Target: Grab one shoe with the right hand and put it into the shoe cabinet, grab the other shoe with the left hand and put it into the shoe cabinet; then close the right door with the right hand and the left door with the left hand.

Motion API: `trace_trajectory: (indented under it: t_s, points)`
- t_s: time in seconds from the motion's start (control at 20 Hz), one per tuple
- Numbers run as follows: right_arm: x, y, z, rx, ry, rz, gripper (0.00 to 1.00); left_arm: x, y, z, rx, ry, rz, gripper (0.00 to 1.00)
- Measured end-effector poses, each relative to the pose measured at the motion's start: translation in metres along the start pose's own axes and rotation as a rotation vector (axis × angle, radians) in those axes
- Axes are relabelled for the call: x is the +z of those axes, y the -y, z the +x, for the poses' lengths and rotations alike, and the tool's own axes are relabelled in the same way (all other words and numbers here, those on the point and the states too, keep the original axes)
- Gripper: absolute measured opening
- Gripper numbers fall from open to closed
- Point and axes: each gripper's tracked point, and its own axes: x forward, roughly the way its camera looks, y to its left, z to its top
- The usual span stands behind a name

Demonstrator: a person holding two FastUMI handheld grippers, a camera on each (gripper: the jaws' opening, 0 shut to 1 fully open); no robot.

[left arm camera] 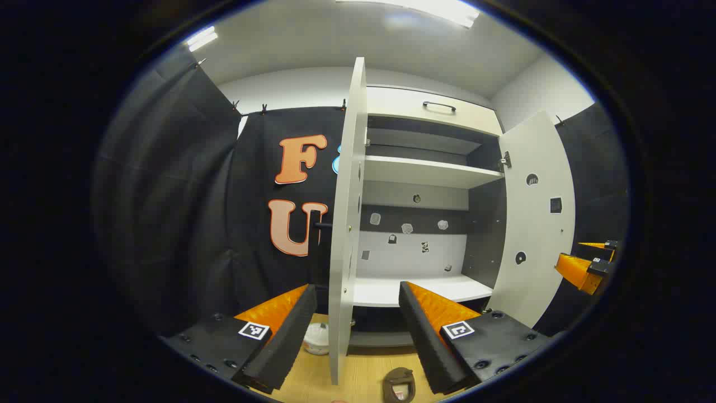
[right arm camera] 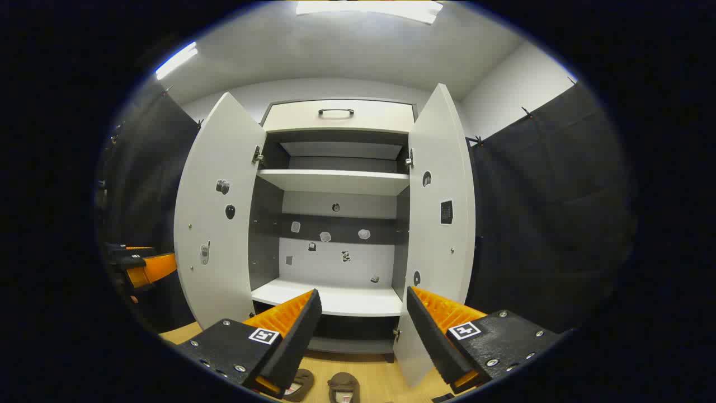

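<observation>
In the right gripper view two brown shoes lie on the pale wooden floor before the shoe cabinet, both cut off at the lower edge: the left shoe is half hidden behind a finger of the right gripper, and only the rounded heel opening of the right shoe can be made out. The left gripper view shows one shoe, likewise cropped at the bottom, and a small white rounded object too partly hidden behind the left door to identify. That door stands edge-on there, a flat white panel masking part of the cabinet interior. The right door is also swung open, smooth and white, dotted with small stickers too tiny to read. Inside are flat white shelves and grey walls. The left gripper has its fingers spread apart, holding nothing; the right gripper's ribbed wedge-shaped fingers are likewise spread and empty.
</observation>
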Motion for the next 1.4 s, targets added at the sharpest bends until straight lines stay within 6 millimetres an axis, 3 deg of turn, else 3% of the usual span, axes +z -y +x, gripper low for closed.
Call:
trace_trajectory:
  t_s: [0.7,0.95,1.2,1.4]
  points:
    - [-0.041,0.017,0.027,0.058,-0.11,0.086,0.94,-0.013,-0.002,0.003,0.085,-0.026,0.016,0.96]
    - [-0.055,0.012,0.031,0.089,-0.131,0.068,0.94,-0.015,-0.007,0.001,0.124,-0.029,0.02,0.96]
    - [-0.092,0.002,0.028,0.086,-0.193,0.125,0.94,-0.018,-0.014,-0.002,0.112,-0.02,0.032,0.96]
    - [-0.136,-0.009,0.026,0.091,-0.25,0.114,0.94,-0.021,-0.023,0.0,0.101,-0.02,0.021,0.96]
